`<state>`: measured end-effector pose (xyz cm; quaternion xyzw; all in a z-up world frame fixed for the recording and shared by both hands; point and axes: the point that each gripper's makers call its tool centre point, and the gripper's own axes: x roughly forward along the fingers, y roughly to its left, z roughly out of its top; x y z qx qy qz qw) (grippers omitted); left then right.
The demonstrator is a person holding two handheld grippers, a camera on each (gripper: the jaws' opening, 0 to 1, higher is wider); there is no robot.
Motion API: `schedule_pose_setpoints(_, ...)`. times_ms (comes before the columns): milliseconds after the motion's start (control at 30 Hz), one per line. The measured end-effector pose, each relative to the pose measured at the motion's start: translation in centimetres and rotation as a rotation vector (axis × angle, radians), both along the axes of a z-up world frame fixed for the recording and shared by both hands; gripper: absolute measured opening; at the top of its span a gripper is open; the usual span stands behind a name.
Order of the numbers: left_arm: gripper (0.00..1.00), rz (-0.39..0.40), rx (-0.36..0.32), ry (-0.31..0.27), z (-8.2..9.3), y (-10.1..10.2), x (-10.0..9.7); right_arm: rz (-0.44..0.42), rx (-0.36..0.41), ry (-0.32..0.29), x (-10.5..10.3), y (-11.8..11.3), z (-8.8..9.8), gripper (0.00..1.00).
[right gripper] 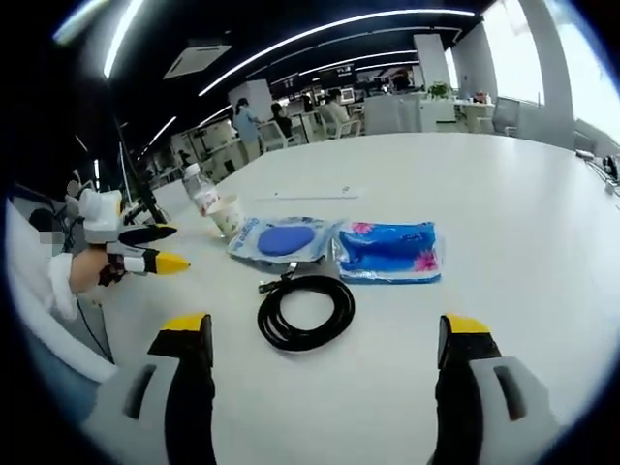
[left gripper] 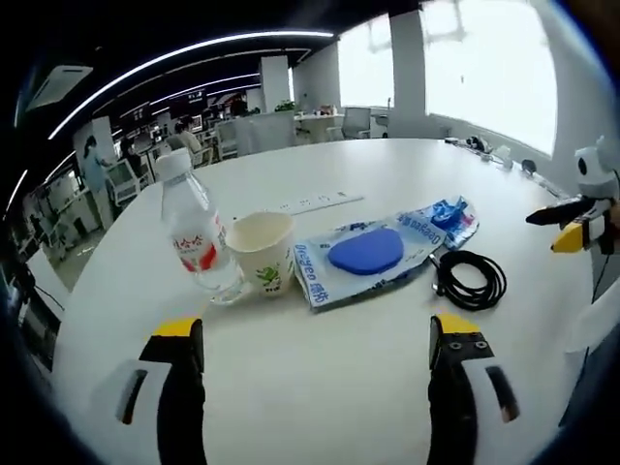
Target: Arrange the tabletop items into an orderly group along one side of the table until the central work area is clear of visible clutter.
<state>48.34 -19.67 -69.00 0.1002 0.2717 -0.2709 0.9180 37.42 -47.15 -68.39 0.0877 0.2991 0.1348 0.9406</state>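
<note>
White round table (left gripper: 387,174) with water bottle (left gripper: 197,232), paper cup (left gripper: 263,252), two blue packets (left gripper: 363,254) (right gripper: 389,251), coiled black cable (right gripper: 305,310).

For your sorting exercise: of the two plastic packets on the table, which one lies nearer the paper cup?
The clear packet with the blue oval pad inside; it nearly touches the paper cup. The blue packet with pink flowers lies beyond it.

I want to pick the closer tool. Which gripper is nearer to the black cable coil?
Right, by a small margin. The right gripper faces the black cable coil just beyond its open jaws. The left gripper has the coil ahead and off to its right.
</note>
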Motion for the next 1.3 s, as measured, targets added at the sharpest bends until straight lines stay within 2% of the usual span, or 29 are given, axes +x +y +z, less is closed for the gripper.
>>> schedule_pose_setpoints(200,1.0,-0.012,-0.023,0.02,0.5,1.5,-2.4,-0.001,0.017,0.01,-2.2,0.0,-0.1,0.99)
schedule_pose_setpoints(433,1.0,0.004,-0.055,0.04,1.2,3.5,-5.2,0.002,0.038,0.022,-4.5,-0.1,-0.1,0.99)
schedule_pose_setpoints(633,1.0,0.023,-0.056,0.05,1.3,5.3,-7.2,-0.006,0.059,0.031,-6.1,-0.3,-0.2,0.99)
schedule_pose_setpoints(833,1.0,0.022,-0.074,0.07,1.7,6.2,-9.3,-0.02,0.084,0.055,-7.6,-0.7,-0.6,0.99)
schedule_pose_setpoints(1033,1.0,0.041,-0.08,0.054,2.5,7.0,-9.9,-0.023,0.094,0.057,-8.5,-1.0,-0.5,0.99)
schedule_pose_setpoints(1300,1.0,0.036,-0.072,0.064,2.6,7.4,-10.6,-0.03,0.105,0.047,-8.7,-1.0,-0.1,0.99)
